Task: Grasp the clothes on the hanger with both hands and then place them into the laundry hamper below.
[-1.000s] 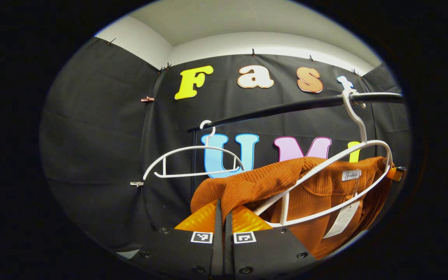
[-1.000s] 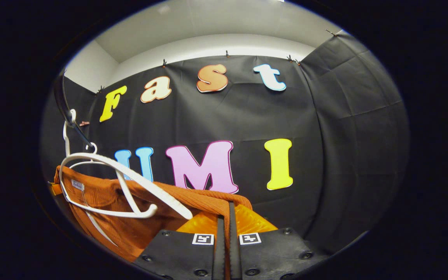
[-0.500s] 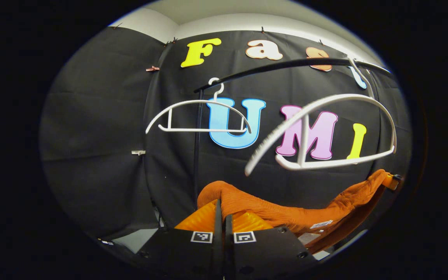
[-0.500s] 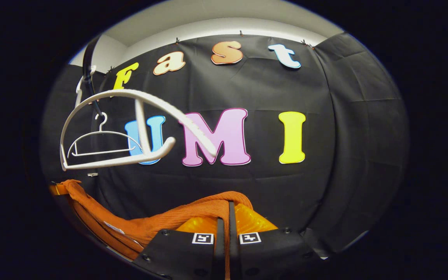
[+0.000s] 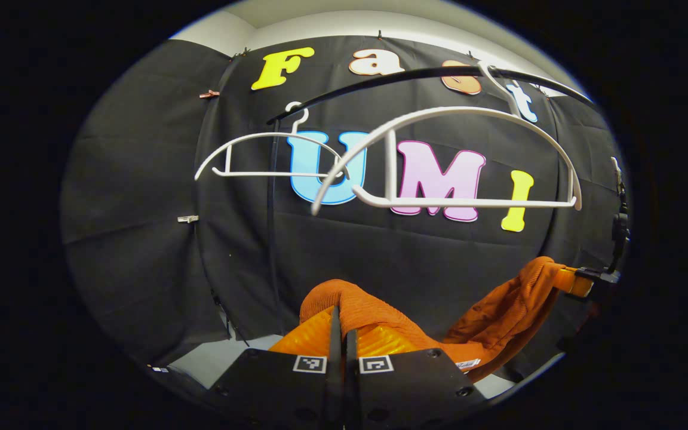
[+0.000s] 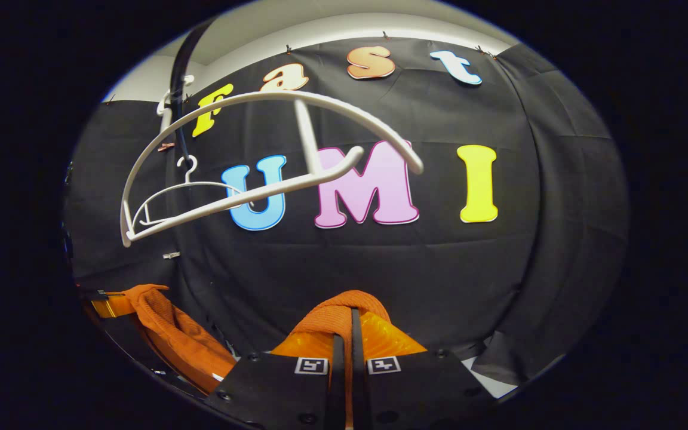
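Rust-orange ribbed knit garment (image 5: 380,313), seen hanging slack between the two grippers, well below the hangers. In the left gripper view: left gripper (image 5: 341,340) closed tight, both fingers pinching a bunched fold of the knit that rose in a rounded hump just above the fingertips; cloth trailing from there down and to the right, then climbing to a second peak at the far right, held at the tip of the right gripper (image 5: 583,280), whose jaw state could not be told from that distance. A small white label visible low on the sagging stretch, too small to read. In the right gripper view: right gripper (image 6: 347,343) likewise closed, fingers nearly together with a thin edge of the garment (image 6: 338,313) clamped between them and folded over the tips; more of the fabric draped at lower left, reaching the left gripper (image 6: 105,301). Texture fine and vertically ribbed, colour even, no pattern. Above, bare white hanger (image 5: 445,161) on the black rail (image 5: 415,77), free of the cloth; a second, smaller white hanger (image 5: 260,158) farther along the rail. Same near hanger (image 6: 248,161) tilted in the right gripper view.
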